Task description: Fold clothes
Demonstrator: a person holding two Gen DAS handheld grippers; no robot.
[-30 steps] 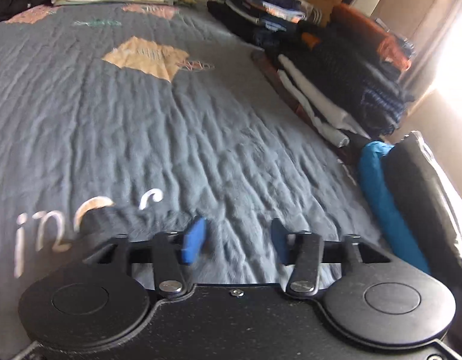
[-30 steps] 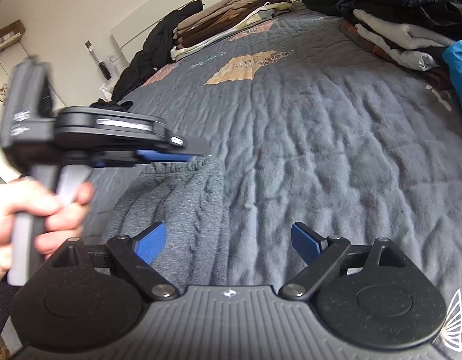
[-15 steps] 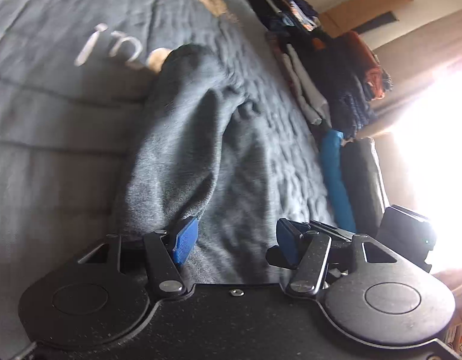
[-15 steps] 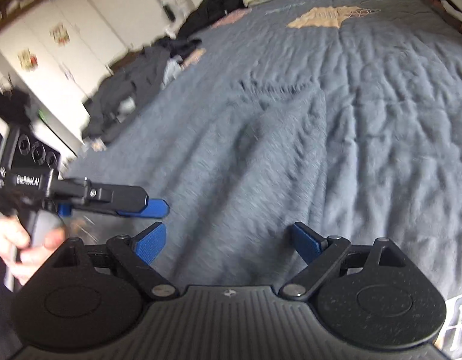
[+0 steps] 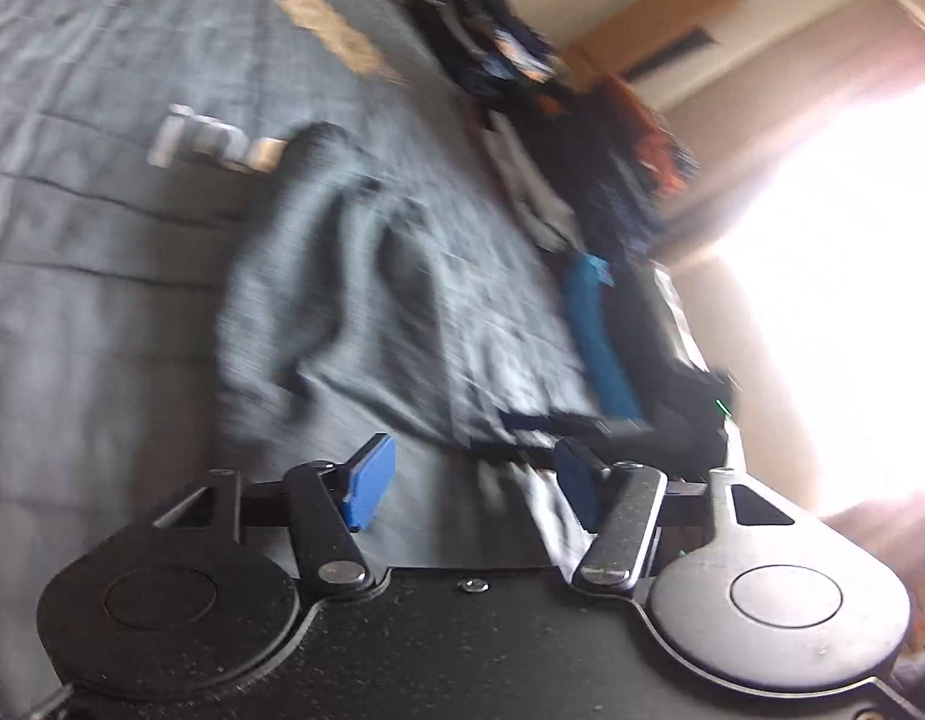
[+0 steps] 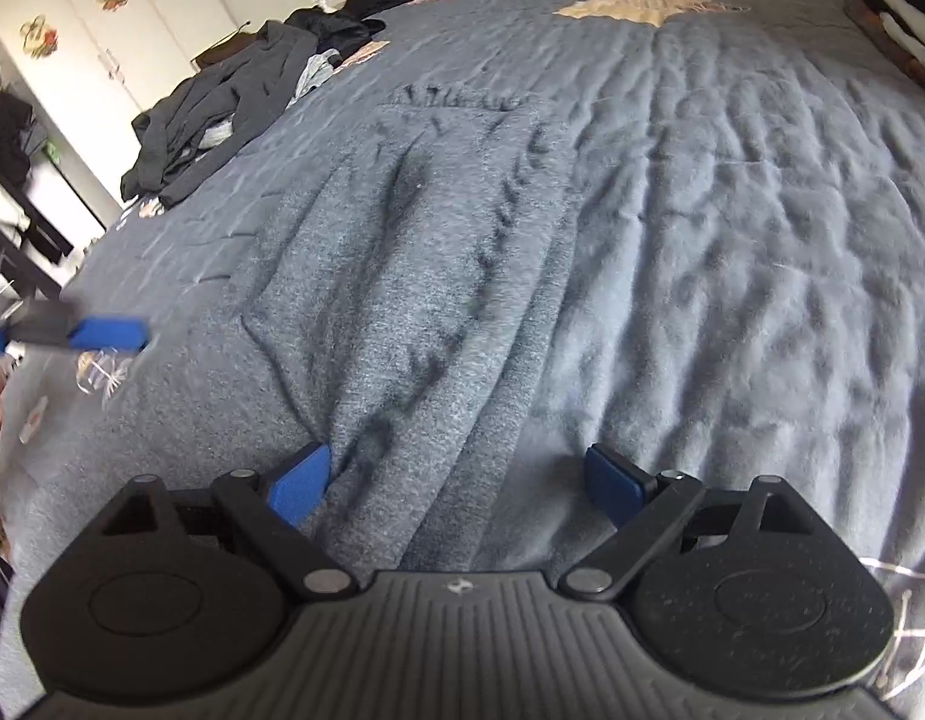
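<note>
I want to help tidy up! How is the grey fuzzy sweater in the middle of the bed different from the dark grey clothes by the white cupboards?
The grey fuzzy sweater lies spread out fairly flat, alone mid-bed; the dark grey clothes sit crumpled in a heap at the bed's edge. The sweater looks lighter, the heap darker. Both are grey and unfolded.

Grey garment (image 6: 438,276): soft, fuzzy knit cloth, matt and heathered, creased lengthwise, lying on the bed. Bedspread (image 6: 762,228): grey-blue quilted cloth, matt, puckered along its stitching, with tan printed patches toward the far edge. Right gripper (image 6: 459,483): matt black plastic body, ribbed in the middle, finely grained discs, blue matt pads. Left gripper (image 5: 474,489): speckled matt black plastic, small metal pivot screws, blue pads.
</note>
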